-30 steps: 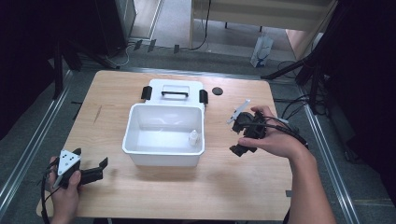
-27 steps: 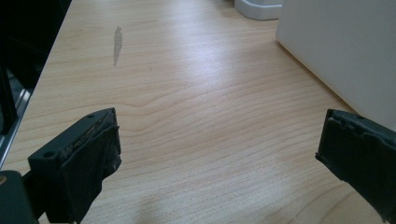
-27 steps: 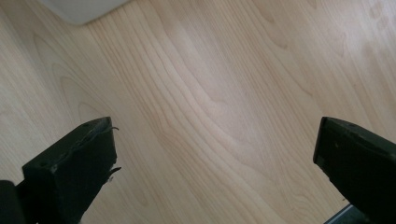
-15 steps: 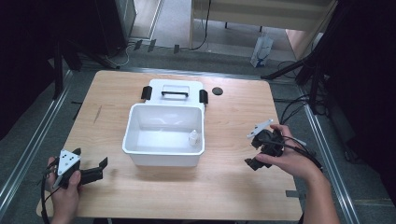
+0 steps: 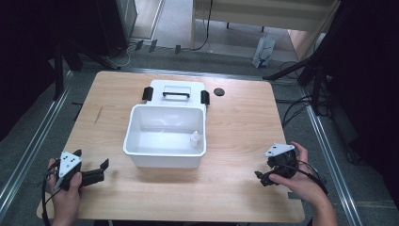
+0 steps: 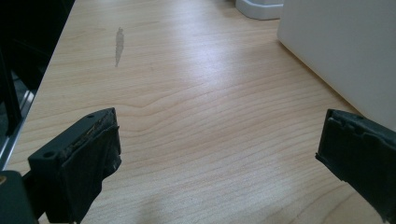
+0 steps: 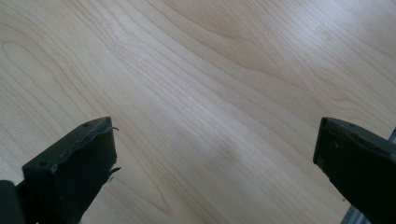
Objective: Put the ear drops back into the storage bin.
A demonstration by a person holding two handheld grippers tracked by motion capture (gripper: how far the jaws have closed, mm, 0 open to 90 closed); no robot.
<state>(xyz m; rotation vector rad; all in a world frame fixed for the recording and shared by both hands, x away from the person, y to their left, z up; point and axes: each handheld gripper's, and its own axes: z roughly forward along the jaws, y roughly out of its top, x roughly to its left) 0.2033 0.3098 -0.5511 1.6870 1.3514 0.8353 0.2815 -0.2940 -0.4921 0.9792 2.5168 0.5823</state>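
Here both tongs are released and empty. The left gripper [image 5: 96,173] lies low in the lower left of the high view, held in the person's left hand [image 5: 66,197], its jaws spread wide and pointing toward the white bin [image 5: 164,155]; in the left gripper view one side wall of that bin [image 6: 345,51] fills the upper right, just beyond the right jaw. The right gripper [image 5: 264,178] sits in the lower right of the high view, in the person's right hand [image 5: 296,181], and the right gripper view shows its jaws wide apart over the bare wooden table [image 7: 210,93], with nothing between them.

Outward from there, the bin stands open at the centre of the table [image 5: 235,141]. A small white bottle [image 5: 194,139] stands upright inside it, close to the bin's right-hand wall. The bin's lid [image 5: 175,92], with its black handle and side clips, lies flat just behind the bin, toward the top of the frame. A small dark round disc [image 5: 218,91] rests to the right of the lid.

Judging by this layout, the bottle is already in the bin, and both tongs rest well apart from it. The likely next move is closing the bin, which calls for gripping the lid at its edges and lowering it squarely onto the rim.
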